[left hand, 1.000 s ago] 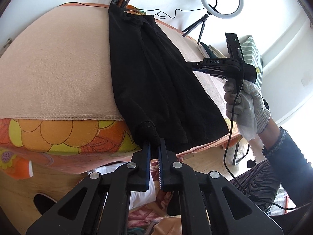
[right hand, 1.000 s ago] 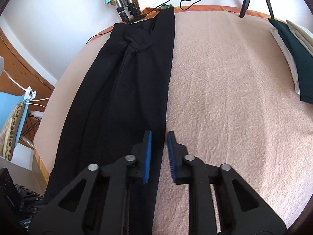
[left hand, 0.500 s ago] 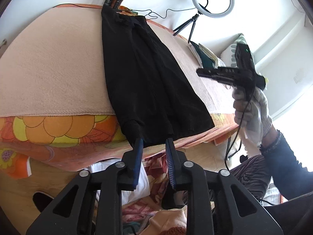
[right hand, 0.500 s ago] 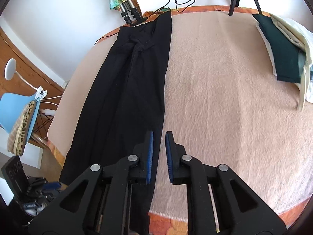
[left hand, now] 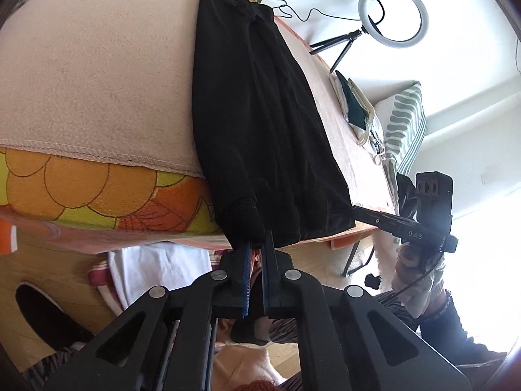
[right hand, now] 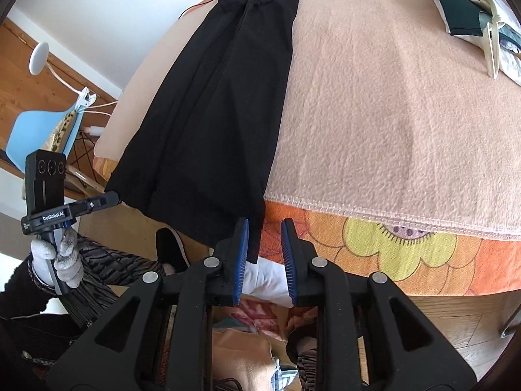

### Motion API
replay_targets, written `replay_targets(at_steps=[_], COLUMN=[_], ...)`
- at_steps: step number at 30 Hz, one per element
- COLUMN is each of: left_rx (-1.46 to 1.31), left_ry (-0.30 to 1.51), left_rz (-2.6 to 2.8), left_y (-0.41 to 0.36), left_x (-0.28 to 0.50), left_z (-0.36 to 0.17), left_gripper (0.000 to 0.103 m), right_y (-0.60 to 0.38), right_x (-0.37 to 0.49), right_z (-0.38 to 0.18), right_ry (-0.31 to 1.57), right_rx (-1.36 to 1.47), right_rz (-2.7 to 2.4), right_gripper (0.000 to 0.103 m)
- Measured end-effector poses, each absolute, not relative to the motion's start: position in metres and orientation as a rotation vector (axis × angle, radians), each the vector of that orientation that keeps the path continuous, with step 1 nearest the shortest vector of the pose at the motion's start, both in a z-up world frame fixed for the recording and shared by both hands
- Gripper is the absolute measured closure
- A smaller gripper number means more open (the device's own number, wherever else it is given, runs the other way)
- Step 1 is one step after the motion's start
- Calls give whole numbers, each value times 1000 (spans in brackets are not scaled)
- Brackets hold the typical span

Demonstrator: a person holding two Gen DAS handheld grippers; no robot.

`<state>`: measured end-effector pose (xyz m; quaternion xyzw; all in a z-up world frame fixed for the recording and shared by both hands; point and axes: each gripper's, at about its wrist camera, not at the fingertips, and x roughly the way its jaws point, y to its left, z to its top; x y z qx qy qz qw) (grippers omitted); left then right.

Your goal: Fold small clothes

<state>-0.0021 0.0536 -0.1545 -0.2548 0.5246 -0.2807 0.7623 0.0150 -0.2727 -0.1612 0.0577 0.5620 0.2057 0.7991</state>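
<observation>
A long black fabric garment (left hand: 260,123) is laid lengthwise on the beige-blanketed bench (left hand: 91,75), its hem overhanging the near edge. The left hand-held gripper (left hand: 256,254) is nearly closed at one hem corner; the right hand-held gripper (right hand: 264,244) is held open beside the other.

Bare blanket (right hand: 390,114) beside black garment (right hand: 221,97)
</observation>
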Motion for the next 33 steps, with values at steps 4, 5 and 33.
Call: replay_targets(at_steps=[4, 5, 33], left_rx=[-536, -534, -464], left_ry=[1111, 1102, 1171], left_rz=[-604, -601, -579], left_y=[54, 55, 61], left_x=[-4, -5, 8], left_z=[-146, -143, -149], left_gripper=[102, 102, 75], right_y=[-263, -262, -274], right_x=[13, 12, 16], right_z=[-162, -160, -152], right_ry=[1202, 1195, 1173], right_rx=[104, 102, 198], right_rz=[471, 467, 512], right_gripper=[98, 98, 80])
